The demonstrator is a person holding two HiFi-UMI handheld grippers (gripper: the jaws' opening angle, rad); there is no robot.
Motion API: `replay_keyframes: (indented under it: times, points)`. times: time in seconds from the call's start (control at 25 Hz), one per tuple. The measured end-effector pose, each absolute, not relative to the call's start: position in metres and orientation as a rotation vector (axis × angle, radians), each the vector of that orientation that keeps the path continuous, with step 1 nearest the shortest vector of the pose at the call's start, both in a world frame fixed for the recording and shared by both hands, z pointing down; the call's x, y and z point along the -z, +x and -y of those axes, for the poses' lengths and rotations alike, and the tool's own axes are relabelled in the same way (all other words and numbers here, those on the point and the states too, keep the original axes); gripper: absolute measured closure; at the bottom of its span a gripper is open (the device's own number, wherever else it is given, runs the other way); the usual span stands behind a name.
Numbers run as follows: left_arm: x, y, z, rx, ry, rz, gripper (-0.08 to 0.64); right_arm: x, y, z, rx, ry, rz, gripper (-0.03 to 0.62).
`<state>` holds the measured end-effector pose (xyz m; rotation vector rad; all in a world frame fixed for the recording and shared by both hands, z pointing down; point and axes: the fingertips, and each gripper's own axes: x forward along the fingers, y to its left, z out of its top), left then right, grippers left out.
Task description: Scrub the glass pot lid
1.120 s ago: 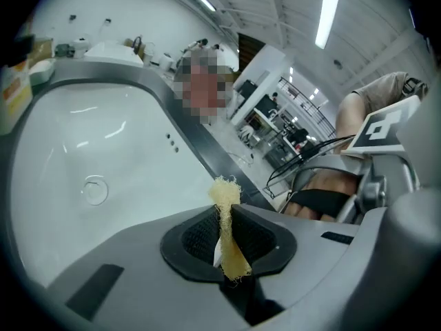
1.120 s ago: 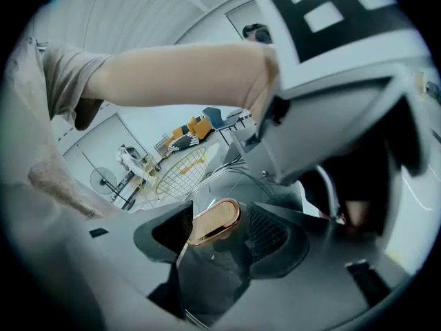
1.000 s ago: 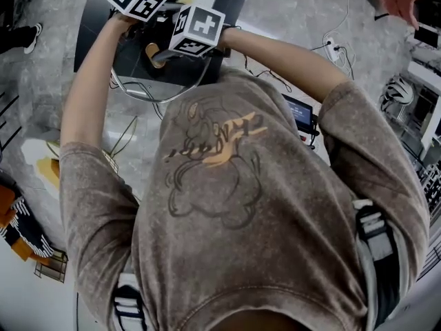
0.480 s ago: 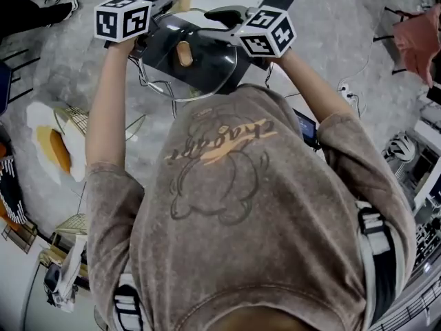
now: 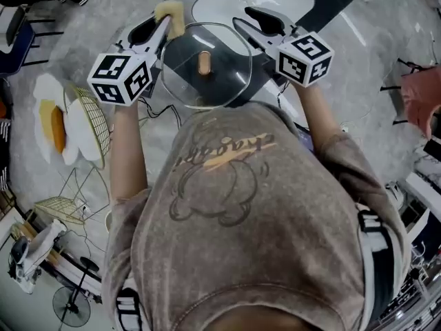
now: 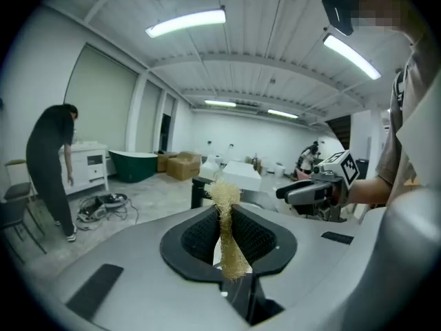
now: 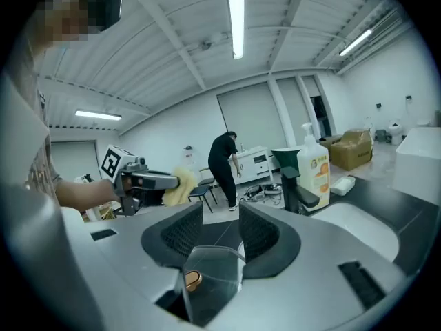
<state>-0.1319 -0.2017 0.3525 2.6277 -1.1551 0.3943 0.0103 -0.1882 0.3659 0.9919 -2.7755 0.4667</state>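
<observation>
As the glass pot lid (image 5: pixel 207 81) is held aloft by its right rim in the right gripper (image 5: pixel 249 18), whose jaws have just been closing, a loofah scrubber (image 5: pixel 171 10) is clamped by the left gripper (image 5: pixel 164 21) beside its far-left edge.

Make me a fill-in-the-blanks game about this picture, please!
1. The left gripper is shut on a loofah scrubber coloured ___.
2. The glass pot lid has a wooden ___ in its middle.
3. Far back, a person dressed in ___ bends over a white cabinet.
Missing words: yellow, knob, black.
</observation>
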Motion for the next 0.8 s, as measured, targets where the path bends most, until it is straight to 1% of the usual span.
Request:
replay_keyframes:
  times: [0.08,0.2,0.36,0.8]
  points:
    - [-0.343,-0.146,0.193,-0.347,2.610,1.270,0.500,-0.357,0.016,0.189,-0.450,1.050,2.784,0.463]
    - [-0.335,-0.163,0.182,-0.230,2.558,1.435,0.500,-0.354,0.017,0.186,-0.431,1.098,2.798,0.523]
    - [-0.344,-0.170,0.174,-0.117,2.502,1.544,0.502,-0.362,0.014,0.186,-0.370,1.169,2.782,0.587]
    - [-0.381,-0.173,0.161,-0.073,2.481,1.629,0.503,-0.399,0.019,0.180,-0.363,1.293,2.711,0.592]
